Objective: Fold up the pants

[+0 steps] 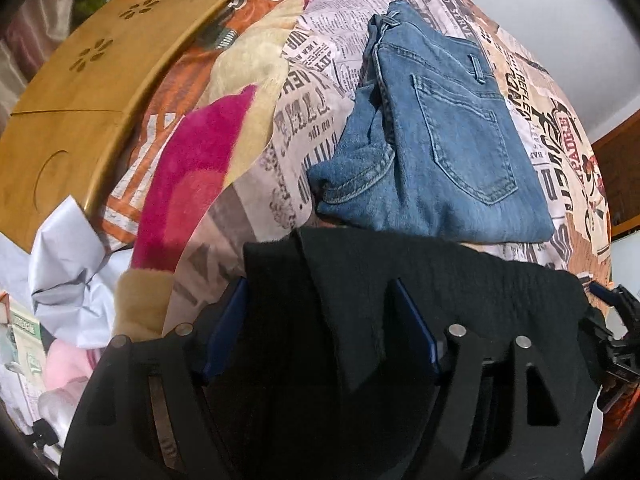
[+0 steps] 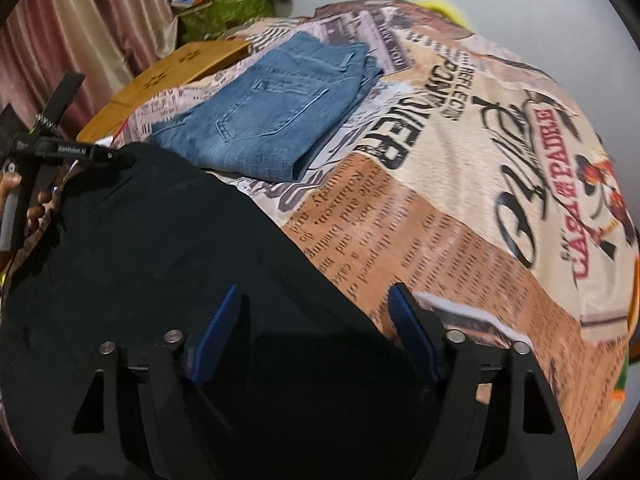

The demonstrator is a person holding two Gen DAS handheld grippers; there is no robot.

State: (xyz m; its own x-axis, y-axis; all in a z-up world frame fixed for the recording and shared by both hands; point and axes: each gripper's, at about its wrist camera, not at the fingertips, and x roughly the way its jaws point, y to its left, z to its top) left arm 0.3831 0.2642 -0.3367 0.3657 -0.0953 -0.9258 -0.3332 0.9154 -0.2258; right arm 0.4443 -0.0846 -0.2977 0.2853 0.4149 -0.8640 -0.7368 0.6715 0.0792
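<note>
Black pants (image 1: pixel 400 288) lie on the printed bedspread (image 1: pixel 312 64) in front of both grippers; they also show in the right wrist view (image 2: pixel 160 248). My left gripper (image 1: pixel 320 312) is open, its blue-padded fingers (image 1: pixel 416 336) spread with black fabric between them. My right gripper (image 2: pixel 312 320) is open, its fingers (image 2: pixel 412 328) spread over the black pants' edge. The left gripper also shows at the far left of the right wrist view (image 2: pixel 60 148). Folded blue jeans (image 1: pixel 432 136) lie beyond the black pants, also in the right wrist view (image 2: pixel 272 120).
A wooden lap table (image 1: pixel 88 92) lies on the bed at left, also in the right wrist view (image 2: pixel 168 72). A pink and cream blanket (image 1: pixel 200 160) and a white bag (image 1: pixel 68 272) lie left. Curtains (image 2: pixel 80 32) and a green bag (image 2: pixel 228 12) stand behind.
</note>
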